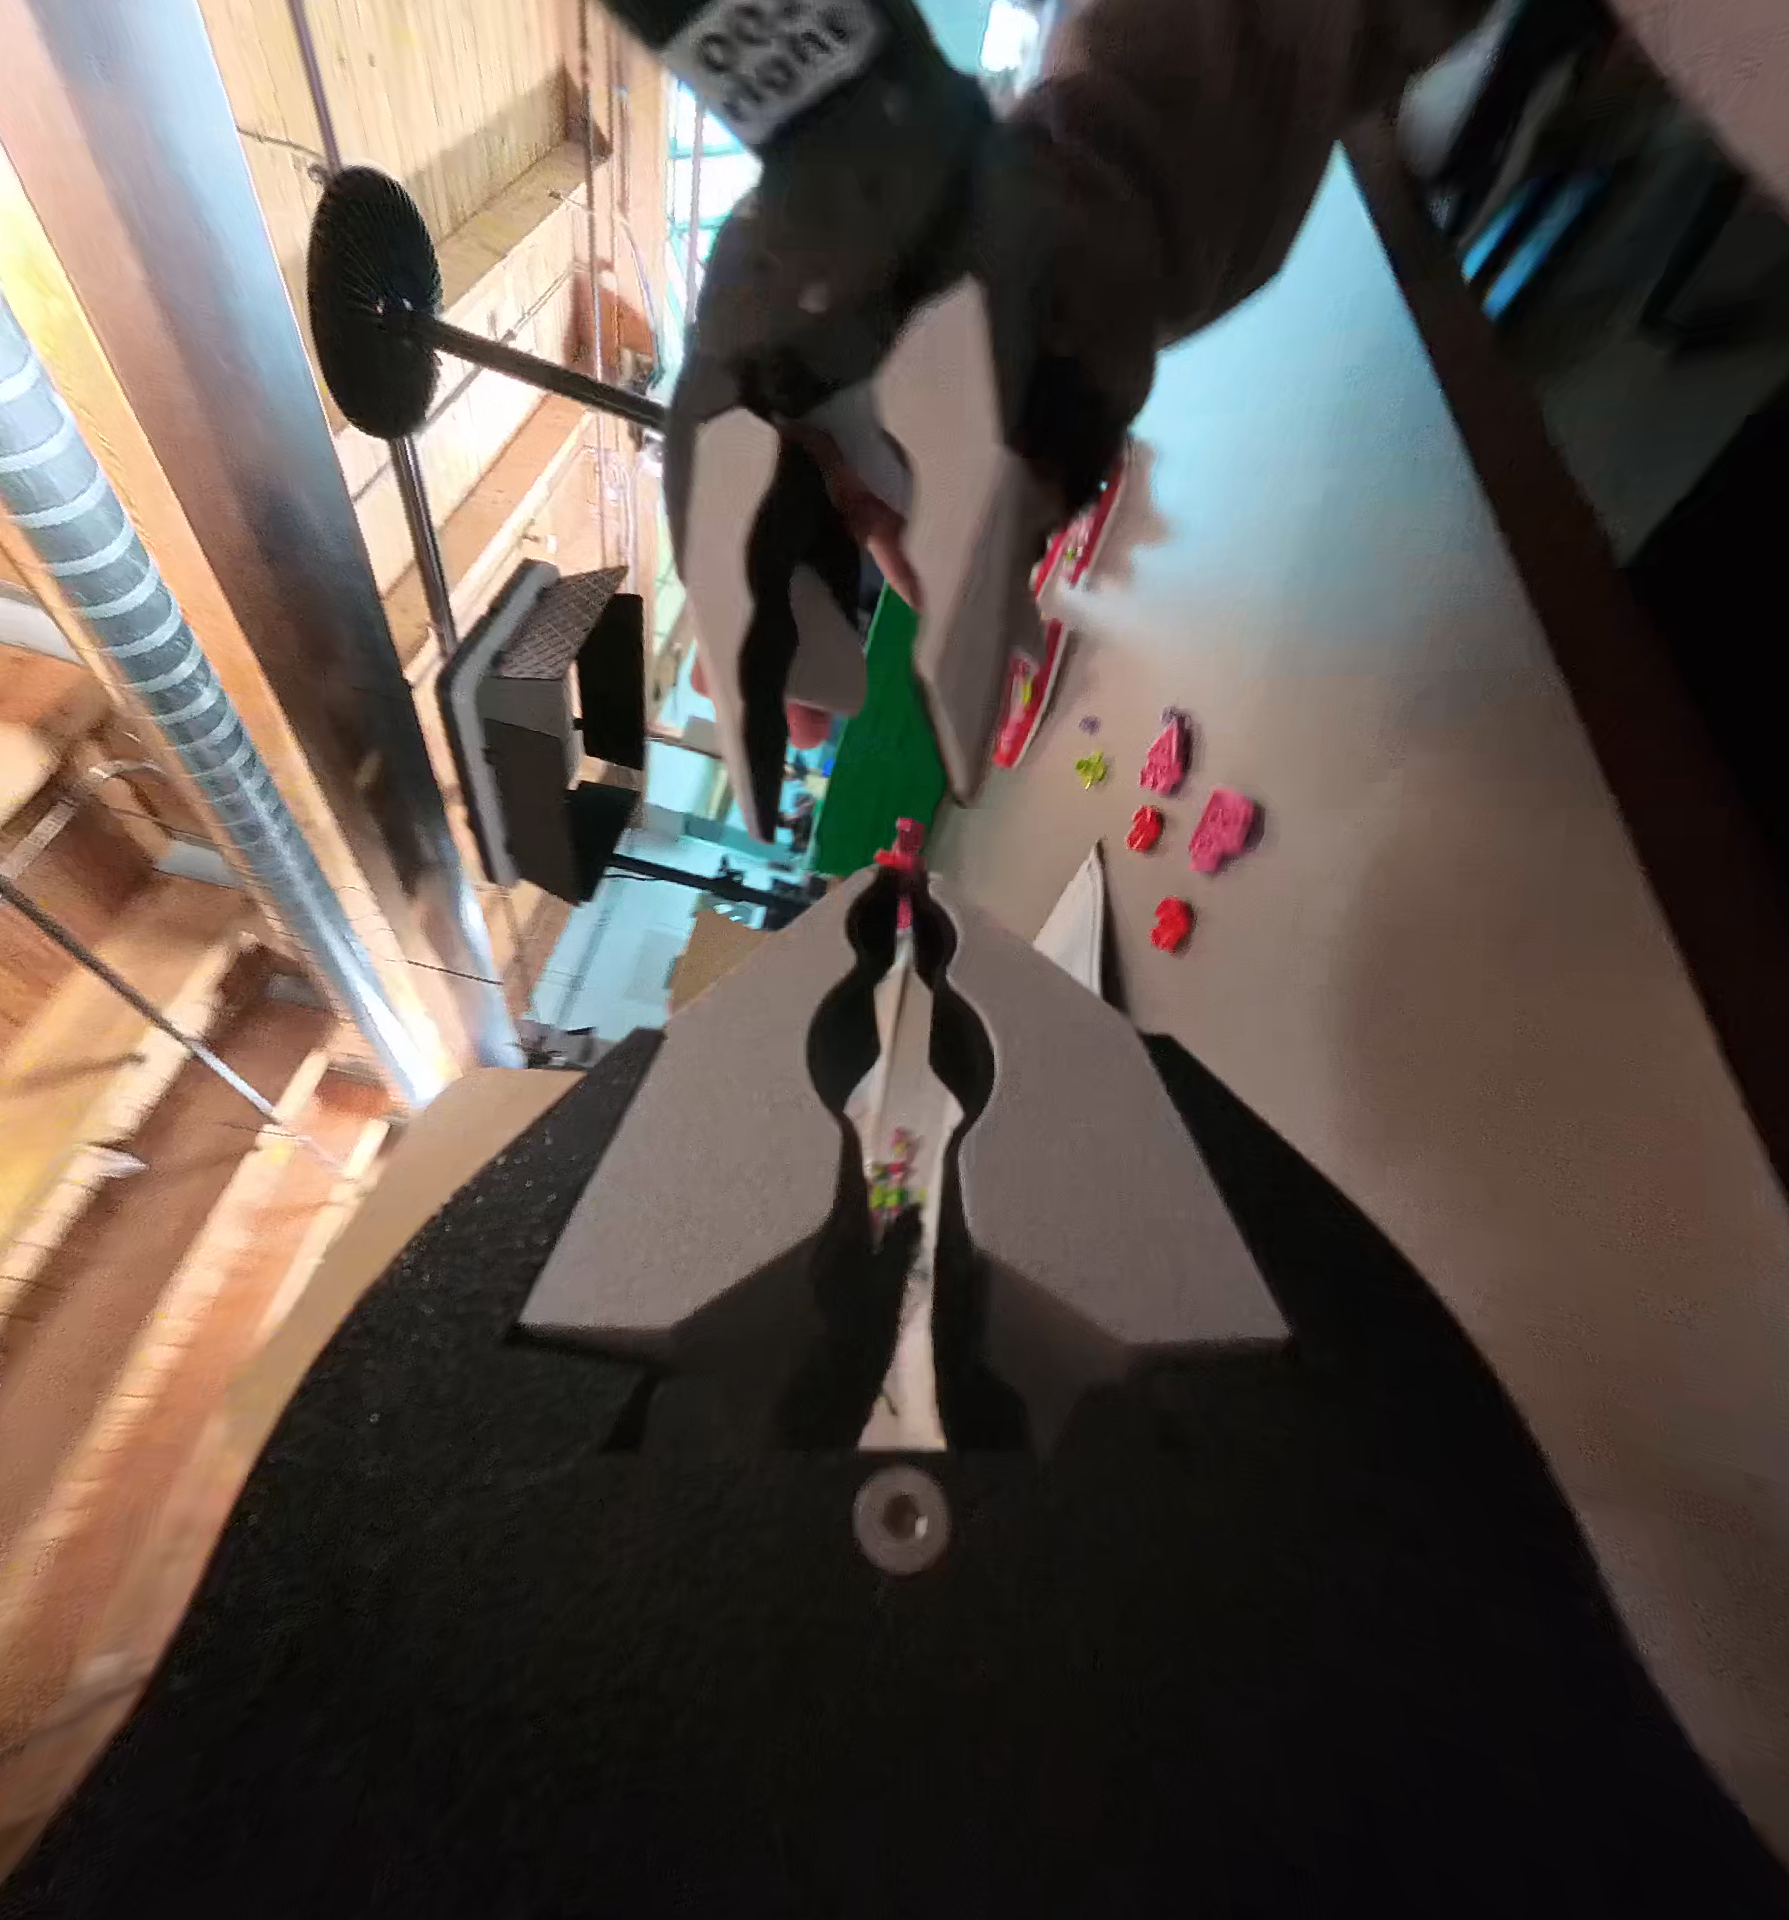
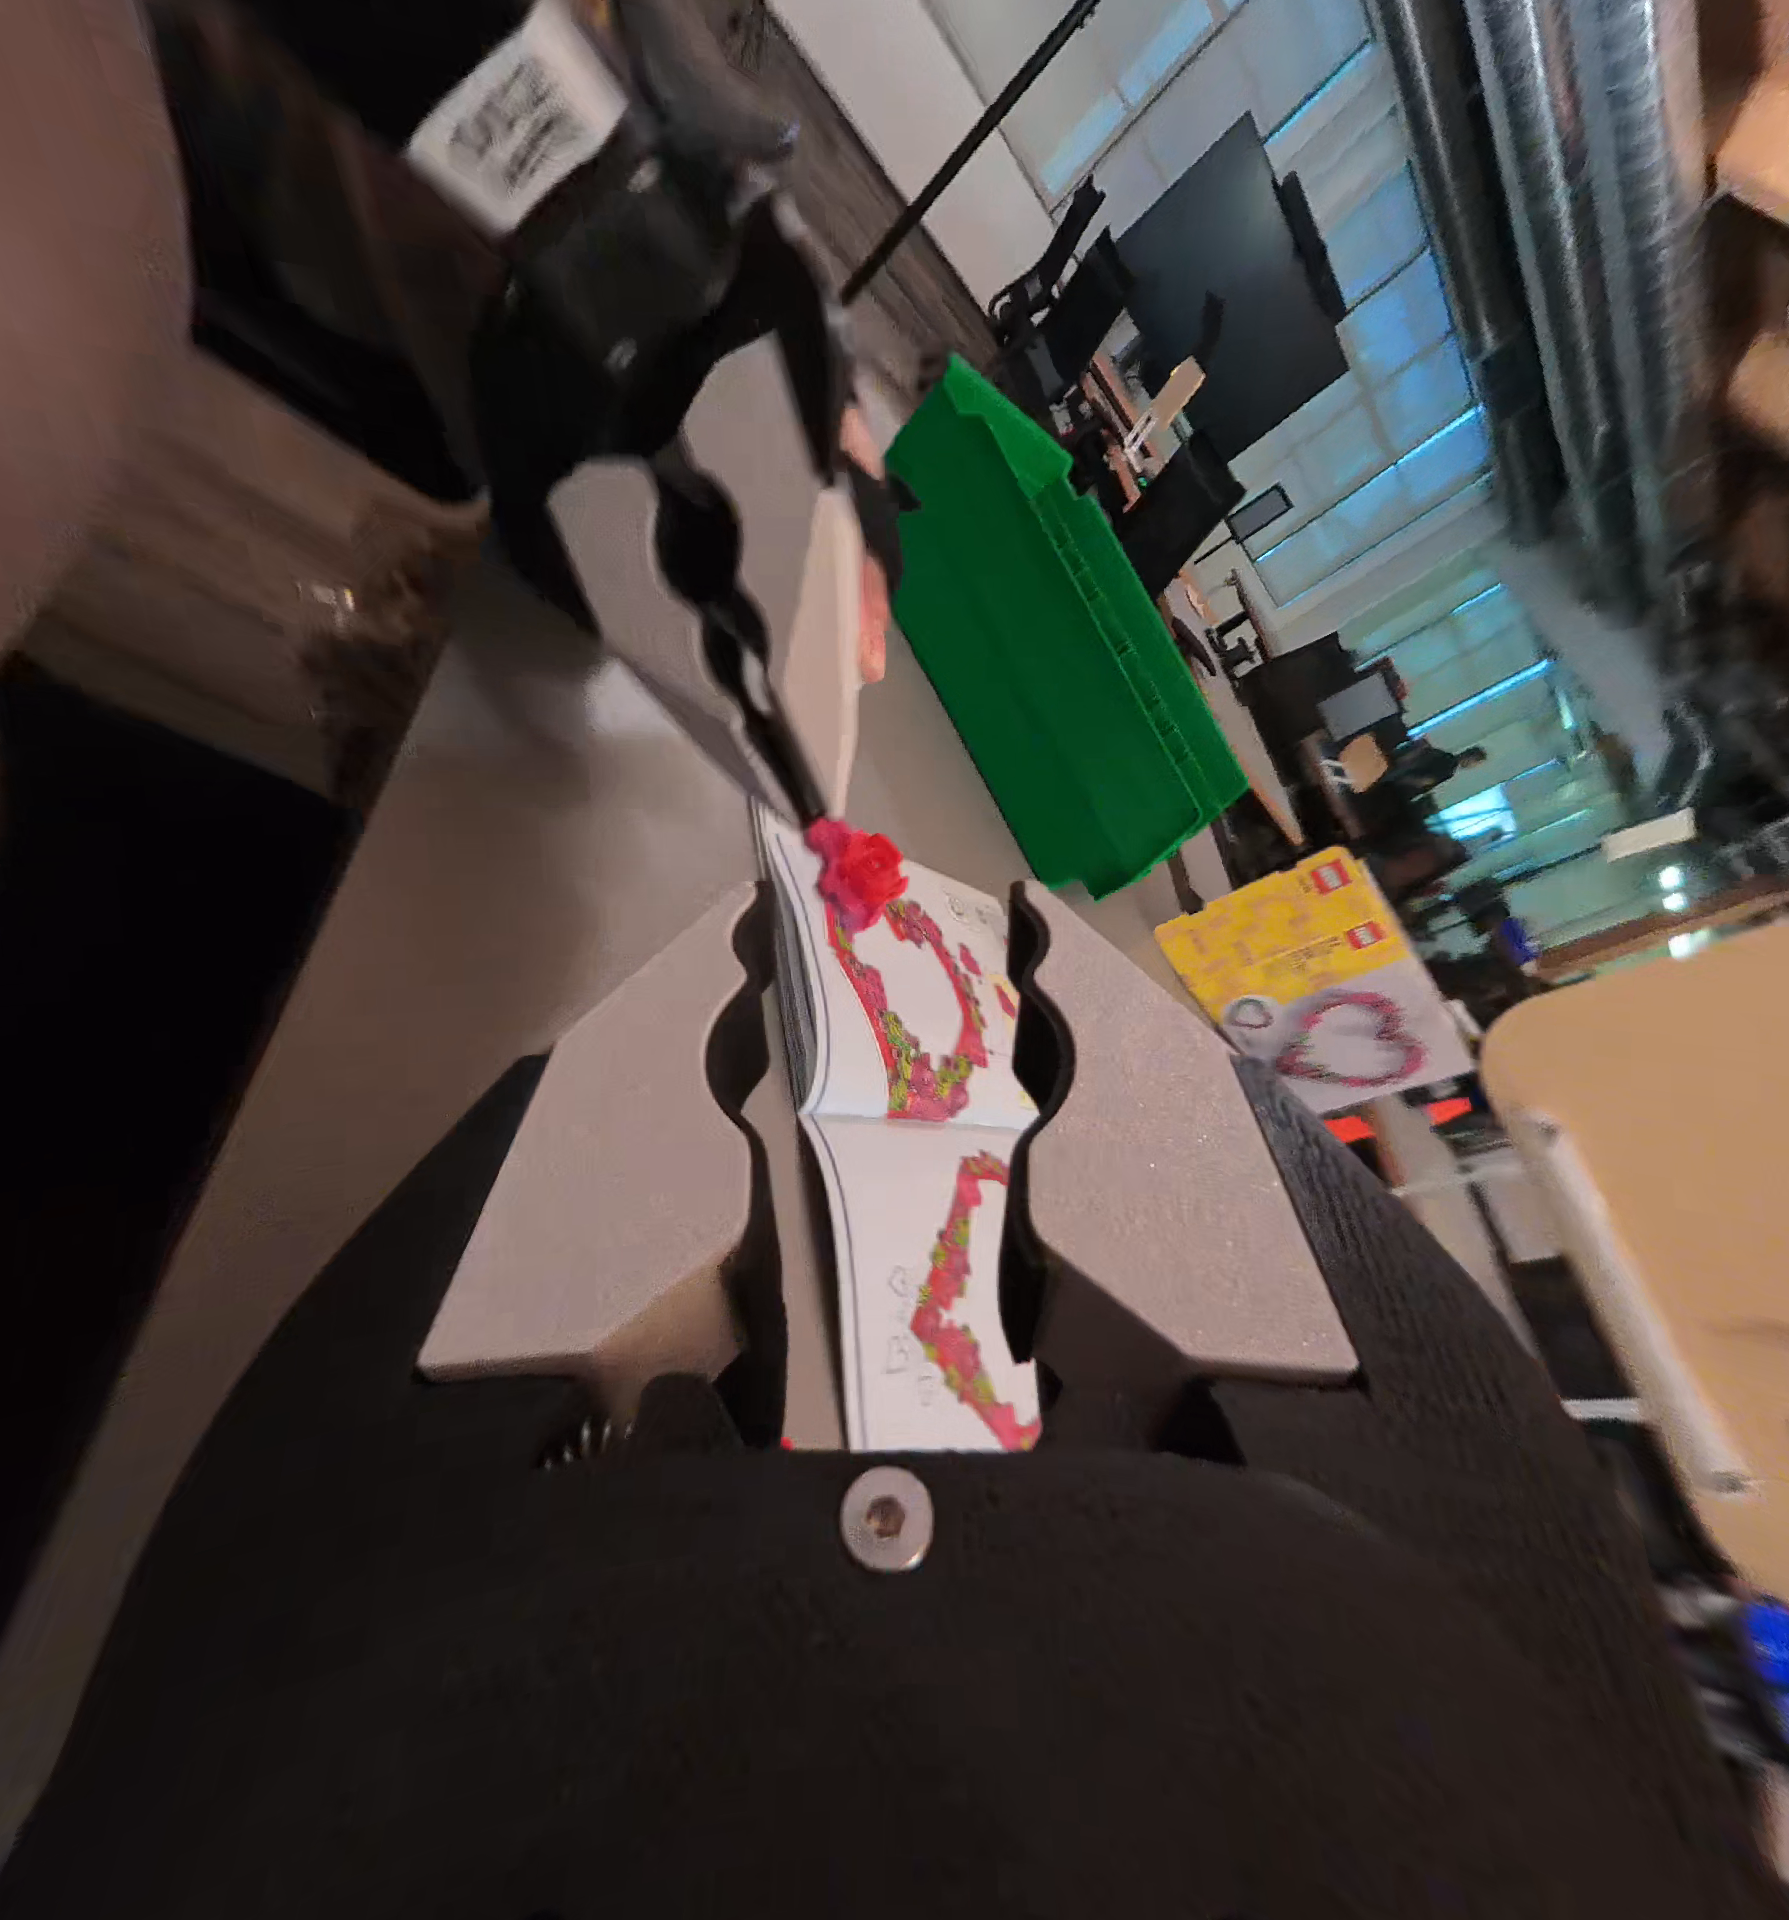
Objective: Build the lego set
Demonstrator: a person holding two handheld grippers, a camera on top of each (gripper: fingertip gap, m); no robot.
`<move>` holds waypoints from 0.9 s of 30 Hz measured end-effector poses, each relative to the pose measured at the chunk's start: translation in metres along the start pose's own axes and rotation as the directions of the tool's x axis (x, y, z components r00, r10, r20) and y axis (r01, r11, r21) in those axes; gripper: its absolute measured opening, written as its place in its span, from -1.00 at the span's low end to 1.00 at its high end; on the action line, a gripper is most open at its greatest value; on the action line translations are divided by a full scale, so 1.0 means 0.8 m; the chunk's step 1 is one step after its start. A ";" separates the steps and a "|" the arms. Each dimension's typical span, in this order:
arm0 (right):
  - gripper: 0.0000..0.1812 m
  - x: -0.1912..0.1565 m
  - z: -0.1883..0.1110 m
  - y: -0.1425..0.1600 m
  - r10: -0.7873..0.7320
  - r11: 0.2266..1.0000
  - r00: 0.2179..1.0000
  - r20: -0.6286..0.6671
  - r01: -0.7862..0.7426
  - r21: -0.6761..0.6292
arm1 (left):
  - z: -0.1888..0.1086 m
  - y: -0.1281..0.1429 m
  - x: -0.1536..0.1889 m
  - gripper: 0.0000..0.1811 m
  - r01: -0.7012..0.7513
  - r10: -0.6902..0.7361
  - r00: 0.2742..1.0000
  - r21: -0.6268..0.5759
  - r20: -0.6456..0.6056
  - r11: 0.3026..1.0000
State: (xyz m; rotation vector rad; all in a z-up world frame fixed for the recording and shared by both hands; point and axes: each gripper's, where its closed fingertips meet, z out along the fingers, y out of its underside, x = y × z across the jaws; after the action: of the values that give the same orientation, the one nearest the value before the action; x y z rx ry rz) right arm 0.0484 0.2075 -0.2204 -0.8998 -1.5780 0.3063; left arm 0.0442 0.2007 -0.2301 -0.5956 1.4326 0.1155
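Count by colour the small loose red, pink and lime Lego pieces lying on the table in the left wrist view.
Red Lego pieces: 2
Pink Lego pieces: 2
Lime Lego piece: 1
Total: 5

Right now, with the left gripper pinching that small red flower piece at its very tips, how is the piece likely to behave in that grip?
The red flower piece is tiny and probably very light. The left gripper holds only its edge, so it could twist or pop out if pressed sideways. Its rounded, bumpy shape probably gives the fingers little flat surface; likely stiff plastic, it won't bend.
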 end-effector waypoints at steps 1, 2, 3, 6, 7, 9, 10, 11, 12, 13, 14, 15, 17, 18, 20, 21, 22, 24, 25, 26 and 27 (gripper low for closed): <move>-0.49 -0.005 0.003 0.003 -0.057 0.998 0.998 0.004 0.057 -0.022 | 0.000 -0.004 -0.003 -1.00 0.066 -0.066 0.998 0.020 -0.009 0.998; -0.49 -0.009 0.005 0.005 -0.102 0.994 0.995 0.008 0.102 -0.036 | 0.000 -0.007 -0.004 -1.00 0.130 -0.129 0.991 0.038 -0.030 0.991; -0.50 -0.013 0.007 0.005 -0.138 0.990 0.990 0.008 0.139 -0.040 | 0.000 -0.009 -0.006 -1.00 0.191 -0.188 0.981 0.054 -0.043 0.980; -0.57 -0.015 0.010 0.005 -0.225 0.973 0.974 -0.013 0.224 -0.054 | -0.002 -0.013 -0.007 -1.00 0.335 -0.326 0.940 0.084 -0.100 0.939; -0.60 -0.015 0.011 0.005 -0.245 0.968 0.969 -0.020 0.243 -0.062 | -0.002 -0.014 -0.006 -1.00 0.375 -0.364 0.924 0.088 -0.120 0.923; -0.66 -0.014 0.012 0.004 -0.266 0.962 0.963 -0.030 0.264 -0.065 | -0.004 -0.016 -0.006 -1.00 0.437 -0.420 0.895 0.100 -0.149 0.894; -0.67 -0.015 0.013 0.004 -0.265 0.963 0.964 -0.031 0.263 -0.065 | -0.004 -0.017 -0.007 -1.00 0.464 -0.445 0.881 0.108 -0.162 0.879; -0.69 -0.015 0.013 0.003 -0.258 0.965 0.966 -0.033 0.256 -0.061 | -0.004 -0.018 -0.007 -1.00 0.489 -0.468 0.866 0.110 -0.175 0.865; -0.71 -0.016 0.014 0.001 -0.246 0.968 0.969 -0.033 0.245 -0.052 | -0.004 -0.019 -0.007 -1.00 0.510 -0.486 0.854 0.113 -0.187 0.853; -0.72 -0.017 0.015 -0.001 -0.230 0.973 0.973 -0.030 0.229 -0.042 | -0.005 -0.020 -0.007 -1.00 0.526 -0.499 0.844 0.115 -0.198 0.843; -0.74 -0.018 0.015 -0.003 -0.213 0.977 0.977 -0.032 0.212 -0.028 | -0.005 -0.021 -0.007 -1.00 0.536 -0.508 0.837 0.118 -0.204 0.836; -0.78 -0.018 0.016 -0.007 -0.197 0.980 0.980 -0.034 0.197 -0.013 | -0.005 -0.021 -0.007 -1.00 0.542 -0.513 0.833 0.120 -0.205 0.832; -0.90 -0.019 0.016 -0.010 -0.174 0.985 0.984 -0.032 0.174 0.003 | -0.005 -0.023 -0.007 -1.00 0.549 -0.518 0.828 0.126 -0.215 0.826; -0.90 -0.020 0.017 -0.009 -0.160 0.987 0.987 -0.028 0.161 0.004 | -0.005 -0.024 -0.007 -1.00 0.547 -0.515 0.830 0.126 -0.214 0.828; -0.91 -0.023 0.018 -0.008 -0.110 0.994 0.994 -0.002 0.110 0.006 | -0.005 -0.024 -0.004 -1.00 0.528 -0.497 0.841 0.125 -0.214 0.840; -0.92 -0.024 0.018 -0.008 -0.078 0.997 0.997 0.009 0.078 0.011 | -0.005 -0.024 -0.004 -1.00 0.518 -0.487 0.848 0.129 -0.209 0.846; -0.91 -0.024 0.018 -0.008 -0.047 0.999 0.999 0.020 0.047 0.017 | -0.006 -0.025 -0.004 -1.00 0.510 -0.480 0.853 0.128 -0.207 0.851; -0.92 -0.026 0.018 -0.007 -0.002 1.000 0.999 0.038 0.002 0.024 | -0.006 -0.025 -0.003 -1.00 0.497 -0.468 0.860 0.127 -0.206 0.858; -0.92 -0.026 0.018 -0.007 0.008 1.000 0.999 0.044 -0.010 0.028 | -0.006 -0.025 -0.003 -1.00 0.496 -0.466 0.860 0.127 -0.207 0.859; -0.93 -0.027 0.018 -0.007 0.009 1.000 0.999 0.044 -0.010 0.029 | -0.006 -0.024 -0.002 -1.00 0.497 -0.467 0.859 0.124 -0.208 0.859; -0.93 -0.026 0.018 -0.006 -0.006 1.000 0.999 0.034 0.005 0.028 | -0.006 -0.024 -0.003 -1.00 0.502 -0.472 0.857 0.123 -0.209 0.856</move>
State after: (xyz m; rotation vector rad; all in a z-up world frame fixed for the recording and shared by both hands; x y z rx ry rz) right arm 0.0322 0.1940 -0.2357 -0.8727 -1.6035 0.3408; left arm 0.0477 0.1830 -0.2222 -0.8227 1.3951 -0.4742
